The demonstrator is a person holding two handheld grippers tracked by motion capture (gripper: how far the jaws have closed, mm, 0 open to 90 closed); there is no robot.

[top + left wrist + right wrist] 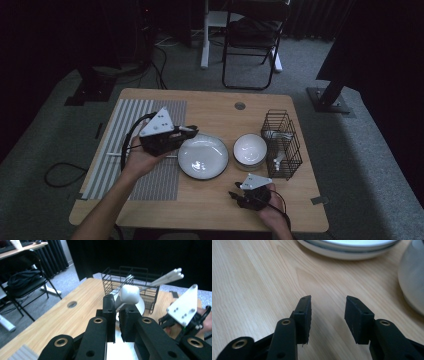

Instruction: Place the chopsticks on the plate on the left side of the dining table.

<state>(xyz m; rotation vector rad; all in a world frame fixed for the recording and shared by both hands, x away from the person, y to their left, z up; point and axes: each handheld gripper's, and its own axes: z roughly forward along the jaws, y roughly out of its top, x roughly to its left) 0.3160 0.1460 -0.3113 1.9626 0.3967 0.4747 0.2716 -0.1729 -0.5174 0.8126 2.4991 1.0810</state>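
The left claw (pixel 117 312) gripped a white spoon (pixel 128 295), lifted but not yet placed; the right claw (pixel 328 320) stood open, empty.

The left forearm enters from the lower left, angled up and to the right. The left gripper (pixel 192 131) points right, jaws nearly closed with a narrow gap. The right gripper (pixel 233 194) sits low near the bottom edge, pointing left, jaws parted with nothing between them.
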